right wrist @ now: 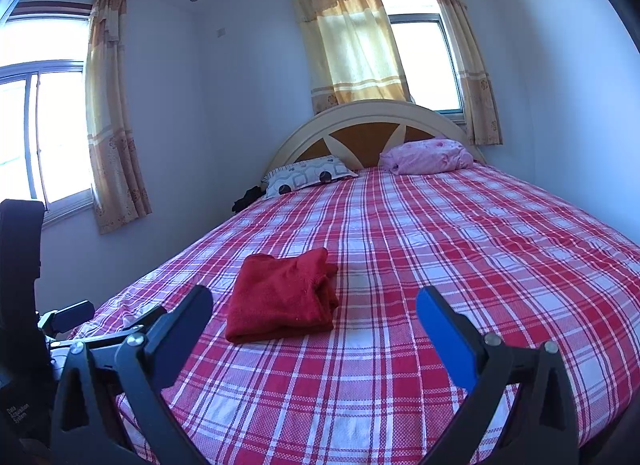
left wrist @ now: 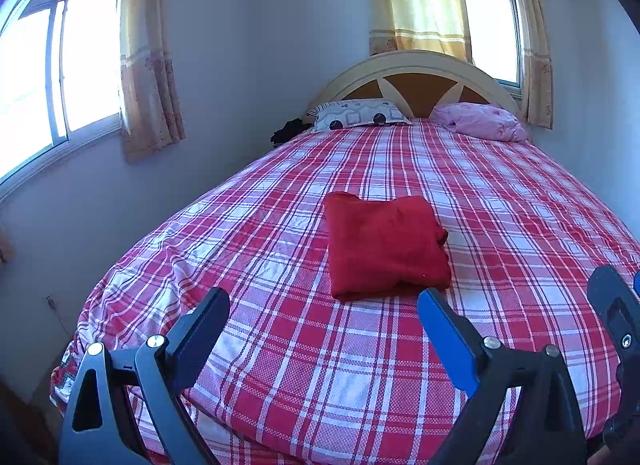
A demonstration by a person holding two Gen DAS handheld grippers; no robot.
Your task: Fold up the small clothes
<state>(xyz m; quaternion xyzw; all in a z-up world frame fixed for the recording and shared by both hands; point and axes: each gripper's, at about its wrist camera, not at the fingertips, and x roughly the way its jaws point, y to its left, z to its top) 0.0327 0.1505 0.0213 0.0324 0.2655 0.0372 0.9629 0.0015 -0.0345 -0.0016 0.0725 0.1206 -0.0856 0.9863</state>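
A red garment [left wrist: 386, 245] lies folded into a compact rectangle on the red and white plaid bedsheet [left wrist: 320, 365]. It also shows in the right wrist view [right wrist: 282, 297], left of centre. My left gripper [left wrist: 324, 301] is open and empty, held above the sheet just short of the garment's near edge. My right gripper [right wrist: 314, 299] is open and empty, with the garment just beyond its left finger [right wrist: 188, 321]. Neither gripper touches the cloth. Part of the right gripper [left wrist: 616, 313] shows at the right edge of the left wrist view.
A patterned pillow [left wrist: 360, 113] and a pink pillow [left wrist: 480, 121] lie by the arched headboard [left wrist: 416, 65]. A dark bundle [left wrist: 288, 131] sits at the bed's far left corner. Walls, curtains and windows [left wrist: 48, 77] close in the left and far sides.
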